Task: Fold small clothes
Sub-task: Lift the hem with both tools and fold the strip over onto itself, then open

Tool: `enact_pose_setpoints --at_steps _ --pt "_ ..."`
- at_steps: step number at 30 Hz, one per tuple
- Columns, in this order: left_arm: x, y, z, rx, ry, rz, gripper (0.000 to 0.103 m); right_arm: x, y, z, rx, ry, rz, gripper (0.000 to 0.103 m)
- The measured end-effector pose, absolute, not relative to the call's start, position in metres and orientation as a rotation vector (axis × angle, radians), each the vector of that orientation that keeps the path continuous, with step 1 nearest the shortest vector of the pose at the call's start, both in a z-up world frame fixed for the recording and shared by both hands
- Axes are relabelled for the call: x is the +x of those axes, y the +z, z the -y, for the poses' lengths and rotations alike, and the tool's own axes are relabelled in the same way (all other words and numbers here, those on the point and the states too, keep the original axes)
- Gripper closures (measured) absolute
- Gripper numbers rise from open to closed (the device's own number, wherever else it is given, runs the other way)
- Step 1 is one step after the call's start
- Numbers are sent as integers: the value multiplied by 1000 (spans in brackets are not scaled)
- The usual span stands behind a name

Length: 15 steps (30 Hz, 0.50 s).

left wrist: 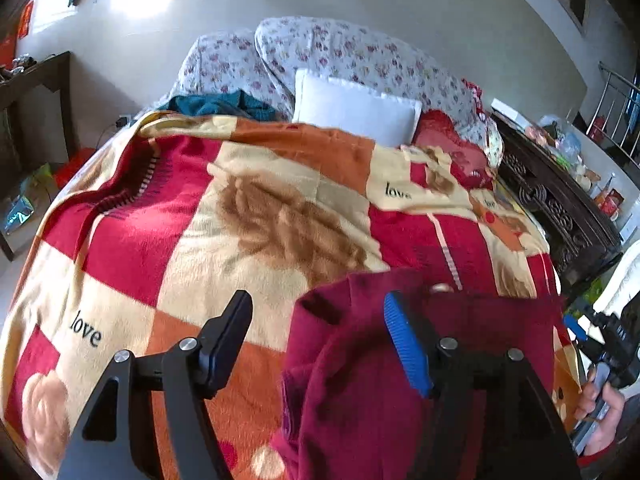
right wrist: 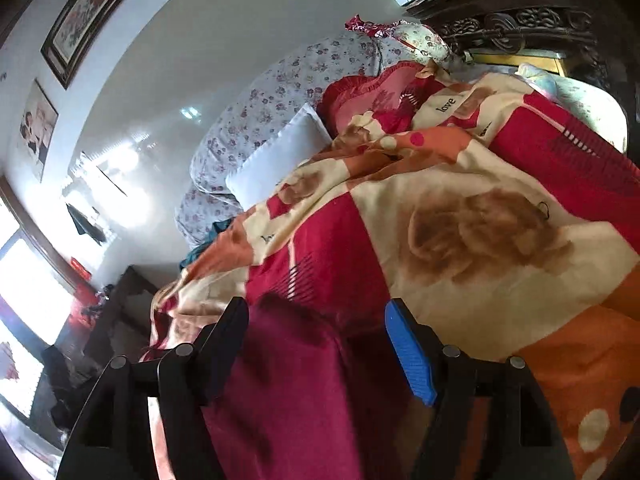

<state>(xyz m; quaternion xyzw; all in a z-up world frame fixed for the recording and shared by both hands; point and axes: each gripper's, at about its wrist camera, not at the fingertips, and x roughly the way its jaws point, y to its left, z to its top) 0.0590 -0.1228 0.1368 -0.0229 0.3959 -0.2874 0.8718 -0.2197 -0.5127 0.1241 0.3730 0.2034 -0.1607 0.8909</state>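
A small maroon garment [left wrist: 360, 380] lies on the patterned blanket [left wrist: 192, 240] at the near edge of the bed. My left gripper [left wrist: 318, 312] is open just above it, its blue finger [left wrist: 404, 344] over the cloth and its black finger over the blanket. In the right wrist view the same maroon garment [right wrist: 296, 392] lies between the spread fingers of my right gripper [right wrist: 316, 316], which is open. The right gripper and the hand holding it show at the right edge of the left wrist view [left wrist: 600, 360].
A white pillow [left wrist: 352, 108], a red cushion [left wrist: 448, 136] and a floral quilt [left wrist: 340, 56] lie at the head of the bed. A teal garment [left wrist: 224, 104] sits at the far left. A dark carved cabinet [left wrist: 556, 196] stands to the right.
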Motion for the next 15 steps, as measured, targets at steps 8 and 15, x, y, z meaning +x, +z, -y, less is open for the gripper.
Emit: enact_pose_setpoints --at_steps 8,15 --pt "40 112 160 118 -600 -801 32 -175 108 478 546 -371 -615 37" --pt "69 85 193 209 -491 -832 77 -146 98 485 432 -411 -645 94"
